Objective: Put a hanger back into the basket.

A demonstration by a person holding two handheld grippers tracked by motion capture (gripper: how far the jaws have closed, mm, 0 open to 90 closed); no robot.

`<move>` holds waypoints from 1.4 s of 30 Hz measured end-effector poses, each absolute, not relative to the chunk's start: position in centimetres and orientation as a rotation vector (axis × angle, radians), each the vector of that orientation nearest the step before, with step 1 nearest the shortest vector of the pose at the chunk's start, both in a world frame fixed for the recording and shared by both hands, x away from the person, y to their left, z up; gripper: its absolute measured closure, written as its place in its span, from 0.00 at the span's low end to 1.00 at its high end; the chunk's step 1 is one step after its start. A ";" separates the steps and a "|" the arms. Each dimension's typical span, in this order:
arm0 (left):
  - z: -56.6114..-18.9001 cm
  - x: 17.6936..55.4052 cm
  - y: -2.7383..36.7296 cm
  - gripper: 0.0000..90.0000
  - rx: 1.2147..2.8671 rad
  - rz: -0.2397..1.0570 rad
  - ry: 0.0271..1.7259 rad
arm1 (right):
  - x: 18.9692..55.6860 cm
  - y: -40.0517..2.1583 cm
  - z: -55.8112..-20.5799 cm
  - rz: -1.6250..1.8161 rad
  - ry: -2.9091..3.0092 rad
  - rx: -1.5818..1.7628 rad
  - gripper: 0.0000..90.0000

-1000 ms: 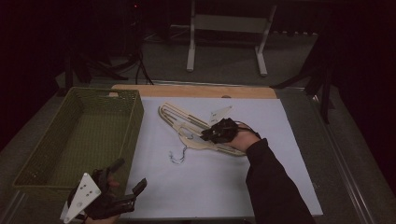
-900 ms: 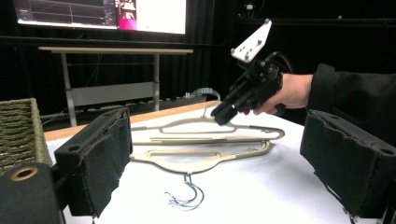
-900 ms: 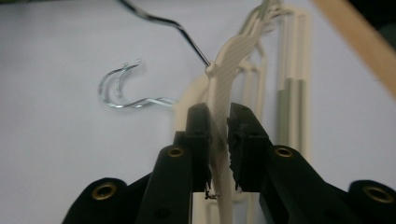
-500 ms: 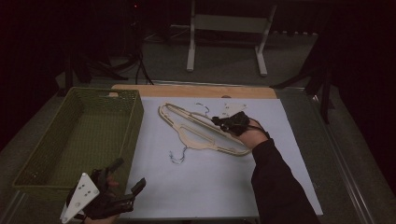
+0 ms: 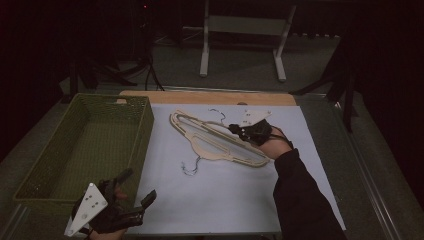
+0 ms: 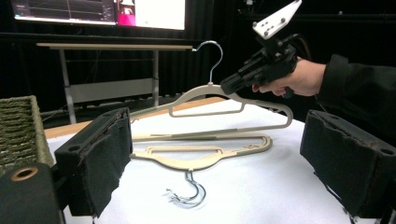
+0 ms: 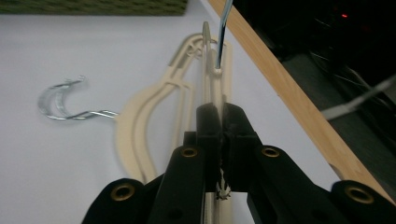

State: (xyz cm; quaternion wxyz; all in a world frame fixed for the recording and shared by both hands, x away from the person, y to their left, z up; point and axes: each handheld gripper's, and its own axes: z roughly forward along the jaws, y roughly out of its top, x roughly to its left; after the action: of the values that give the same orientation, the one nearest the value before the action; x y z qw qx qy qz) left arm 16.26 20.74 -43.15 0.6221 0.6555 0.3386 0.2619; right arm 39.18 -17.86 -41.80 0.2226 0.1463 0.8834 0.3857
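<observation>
The right gripper [image 5: 235, 129], black and blocky with a grey three-cornered plate on top, was clamped on the thin arm of a cream hanger [image 6: 219, 100], its jaws having just been closing onto it. That hanger stood tilted up at centre frame in the left gripper view, its curved steel hook raised. A second flat hanger [image 6: 201, 156] lay on the smooth white sheet [image 5: 225, 200] beneath. At lower left of the high view, the left gripper [image 5: 134, 195] was spread wide, beside a woven green basket [image 5: 142, 120].
</observation>
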 end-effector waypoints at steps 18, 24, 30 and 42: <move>-39.9 20.0 16.9 0.11 1.793 0.422 0.601 | 34.7 -19.4 -38.3 1.153 2.540 0.200 0.97; -40.2 22.3 15.7 0.13 1.863 0.398 0.571 | 33.3 -19.4 -37.8 1.182 2.593 0.118 0.97; -40.3 23.5 14.8 0.15 1.837 0.414 0.588 | 32.5 -19.5 -37.9 1.220 2.610 0.090 0.97; -42.0 25.1 11.5 0.18 1.828 0.559 0.594 | 31.5 -19.7 -37.3 1.234 2.594 0.091 0.96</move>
State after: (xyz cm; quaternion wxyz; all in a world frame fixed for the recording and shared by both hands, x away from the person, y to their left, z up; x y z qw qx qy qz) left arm 25.08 11.50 -41.98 0.5396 0.7689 0.2497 0.2352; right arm 31.54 -19.69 -37.28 0.1333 0.0314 0.8945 0.4256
